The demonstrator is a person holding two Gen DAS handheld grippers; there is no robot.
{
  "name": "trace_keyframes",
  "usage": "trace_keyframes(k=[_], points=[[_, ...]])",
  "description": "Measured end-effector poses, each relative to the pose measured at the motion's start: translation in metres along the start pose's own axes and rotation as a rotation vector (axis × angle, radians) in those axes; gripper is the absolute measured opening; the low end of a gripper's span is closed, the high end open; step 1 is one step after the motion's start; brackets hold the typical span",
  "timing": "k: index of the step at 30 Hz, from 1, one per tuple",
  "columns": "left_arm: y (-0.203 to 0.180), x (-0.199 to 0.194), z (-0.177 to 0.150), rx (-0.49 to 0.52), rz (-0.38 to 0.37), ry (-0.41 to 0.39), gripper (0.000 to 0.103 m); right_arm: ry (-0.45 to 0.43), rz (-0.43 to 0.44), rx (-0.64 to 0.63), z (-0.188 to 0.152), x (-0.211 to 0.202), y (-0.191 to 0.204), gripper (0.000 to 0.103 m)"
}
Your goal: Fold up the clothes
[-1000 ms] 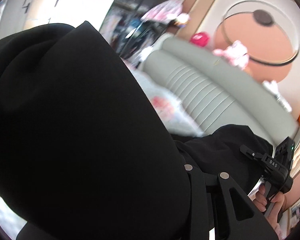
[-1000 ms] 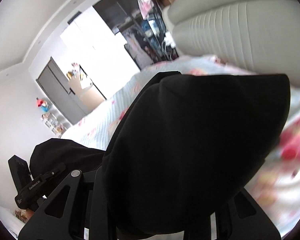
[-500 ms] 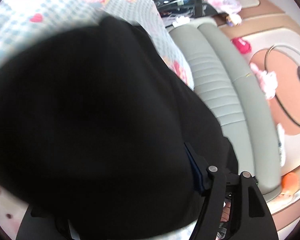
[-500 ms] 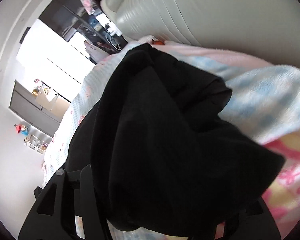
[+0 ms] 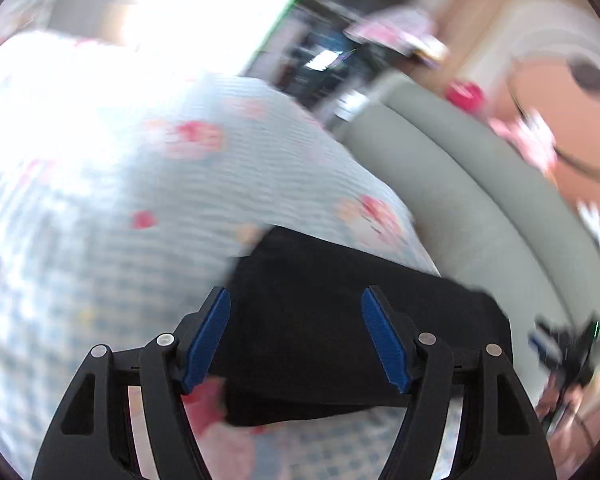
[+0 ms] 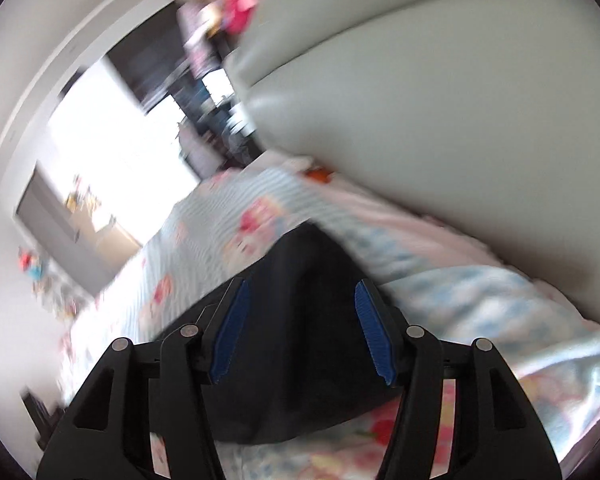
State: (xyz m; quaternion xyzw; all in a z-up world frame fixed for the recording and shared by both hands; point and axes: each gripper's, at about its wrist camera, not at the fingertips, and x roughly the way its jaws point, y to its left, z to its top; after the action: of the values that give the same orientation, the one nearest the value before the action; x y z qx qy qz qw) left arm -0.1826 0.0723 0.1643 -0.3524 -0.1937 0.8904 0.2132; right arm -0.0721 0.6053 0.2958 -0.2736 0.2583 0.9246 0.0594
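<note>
Your left hand-held gripper (image 5: 296, 334) and right hand-held gripper (image 6: 300, 330) both stand wide and empty, jaws just opened, pads clear of the cloth. On the patterned bed (image 5: 100, 208) lies the folded black garment (image 5: 340, 320), near the grey headboard (image 6: 460, 120). Press its top layer flat, edges aligned, before regrasping. A second ago it hung bunched from both grippers.

Motion blur smears the bedspread (image 5: 100, 184) print, and the black garment (image 6: 300, 344) hides partly behind the fingers (image 6: 230, 332).
</note>
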Motion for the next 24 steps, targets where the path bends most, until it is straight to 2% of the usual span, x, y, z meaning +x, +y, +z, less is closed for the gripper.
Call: trace_keyframes(k=[1, 3, 4, 6, 7, 8, 9, 11, 13, 15, 17, 22, 24], points=[[-0.012, 0.017, 0.013, 0.032, -0.010, 0.008, 0.070, 0.021, 0.014, -0.055, -0.003, 0.006, 0.013, 0.058], [-0.048, 0.047, 0.004, 0.050, 0.023, 0.063, 0.070, 0.075, 0.043, -0.133, -0.022, 0.003, 0.044, 0.058], [-0.068, 0.062, -0.004, 0.055, 0.043, 0.093, 0.070, 0.104, 0.028, -0.159, -0.035, 0.029, 0.048, 0.058], [-0.107, 0.092, -0.019, 0.066, 0.085, 0.155, 0.070, 0.163, -0.066, -0.164, -0.058, 0.082, 0.025, 0.057], [-0.106, 0.101, -0.026, 0.052, 0.098, 0.180, 0.069, 0.202, -0.111, -0.145, -0.067, 0.101, 0.012, 0.054], [-0.097, 0.108, -0.034, 0.030, 0.107, 0.204, 0.071, 0.235, -0.134, -0.120, -0.070, 0.118, 0.002, 0.041], [-0.088, 0.115, -0.041, 0.008, 0.117, 0.228, 0.072, 0.267, -0.148, -0.113, -0.077, 0.130, -0.008, 0.038], [-0.076, 0.124, -0.053, -0.028, 0.140, 0.267, 0.074, 0.309, -0.183, -0.125, -0.092, 0.147, -0.019, 0.038], [-0.082, 0.117, -0.049, -0.043, 0.146, 0.264, 0.072, 0.299, -0.230, -0.154, -0.096, 0.162, -0.015, 0.039], [-0.082, 0.105, -0.043, -0.038, 0.140, 0.273, 0.072, 0.292, -0.248, -0.170, -0.094, 0.151, -0.007, 0.047], [-0.076, 0.085, -0.034, -0.013, 0.160, 0.262, 0.072, 0.285, -0.261, -0.184, -0.091, 0.135, 0.003, 0.072], [-0.078, 0.021, -0.004, 0.010, 0.254, 0.195, 0.072, 0.214, -0.204, -0.222, -0.091, 0.091, 0.057, 0.078], [-0.080, -0.005, 0.009, 0.041, 0.296, 0.173, 0.073, 0.231, -0.166, -0.243, -0.095, 0.097, 0.092, 0.081]])
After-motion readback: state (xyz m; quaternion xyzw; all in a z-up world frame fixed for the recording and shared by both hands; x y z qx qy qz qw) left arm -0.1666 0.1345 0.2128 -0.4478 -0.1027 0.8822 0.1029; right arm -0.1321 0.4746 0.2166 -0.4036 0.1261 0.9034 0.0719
